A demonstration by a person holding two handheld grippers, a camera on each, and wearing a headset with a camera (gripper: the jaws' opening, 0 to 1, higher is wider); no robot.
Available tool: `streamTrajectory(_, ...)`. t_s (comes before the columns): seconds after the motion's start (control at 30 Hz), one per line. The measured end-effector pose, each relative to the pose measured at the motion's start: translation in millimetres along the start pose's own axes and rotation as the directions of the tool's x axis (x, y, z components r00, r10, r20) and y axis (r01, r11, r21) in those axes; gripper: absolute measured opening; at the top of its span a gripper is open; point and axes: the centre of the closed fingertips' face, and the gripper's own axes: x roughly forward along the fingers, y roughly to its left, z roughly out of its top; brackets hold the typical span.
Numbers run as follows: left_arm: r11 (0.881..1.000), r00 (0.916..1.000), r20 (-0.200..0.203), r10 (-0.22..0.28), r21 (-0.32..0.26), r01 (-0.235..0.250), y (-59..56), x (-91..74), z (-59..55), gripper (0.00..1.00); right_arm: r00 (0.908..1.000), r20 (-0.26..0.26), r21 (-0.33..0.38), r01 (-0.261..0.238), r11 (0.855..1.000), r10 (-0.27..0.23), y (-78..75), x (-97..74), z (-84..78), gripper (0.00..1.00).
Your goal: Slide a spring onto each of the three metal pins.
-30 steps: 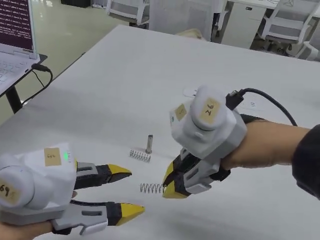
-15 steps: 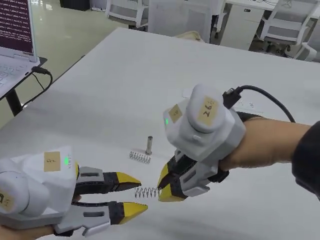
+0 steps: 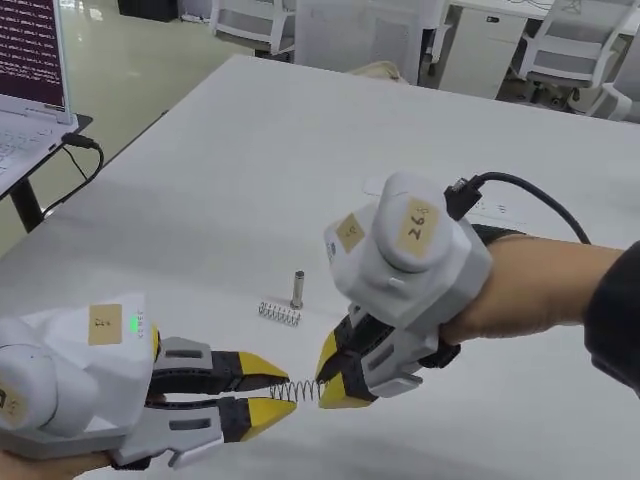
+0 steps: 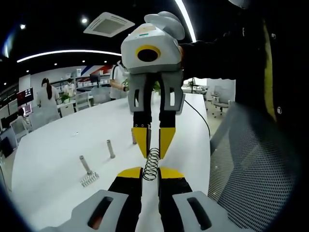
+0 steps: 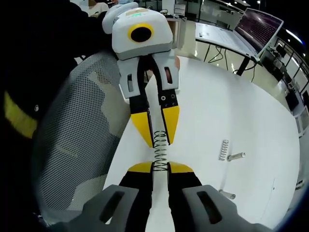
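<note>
I'm looking at a thin, silvery wire-coil spring (image 3: 297, 389), its turns evenly spaced. It spans the short gap between my two claws just over the matte white tabletop (image 3: 250, 180). Its long axis runs roughly level, straight from the left claw (image 3: 272, 391) to the right claw (image 3: 328, 376), and each pair of yellow, wedge-shaped tips is clenched on one end of it. Farther back on the tabletop, a second spring (image 3: 280, 313) lies flat on its side just beside a short, smooth, cylindrical metal pin (image 3: 298, 288) that stands upright.
</note>
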Motion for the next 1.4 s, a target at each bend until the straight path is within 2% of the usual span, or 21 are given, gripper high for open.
streamTrajectory(0.33,0.999,0.9993,0.011,-0.036,0.01,0.036,-6.4,0.9,2.8,0.03,0.9997,0.017,0.003,-0.019,1.0,0.019,4.1,-6.1,-0.9,0.08)
streamTrajectory(0.73,0.998,0.9977,0.011,-0.067,0.007,0.067,-10.9,1.6,5.6,0.02,0.9975,0.061,0.043,-0.038,0.998,0.035,6.6,-2.9,-4.2,0.09)
streamTrajectory(1.03,0.998,0.9976,0.014,-0.068,0.005,0.068,-10.9,1.9,8.0,0.02,0.9969,0.066,0.022,-0.043,0.999,0.042,8.0,-2.6,-3.2,0.09)
streamTrajectory(1.23,0.998,0.9977,0.023,-0.063,0.007,0.063,-10.2,2.0,10.1,0.02,0.9972,0.068,0.015,-0.032,0.999,0.031,8.5,-9.7,-0.5,0.08)
streamTrajectory(1.4,0.999,0.9982,0.027,-0.053,0.004,0.053,-8.9,0.5,10.9,0.03,0.9922,0.122,0.052,-0.034,0.998,0.027,7.7,-20.0,8.7,0.08)
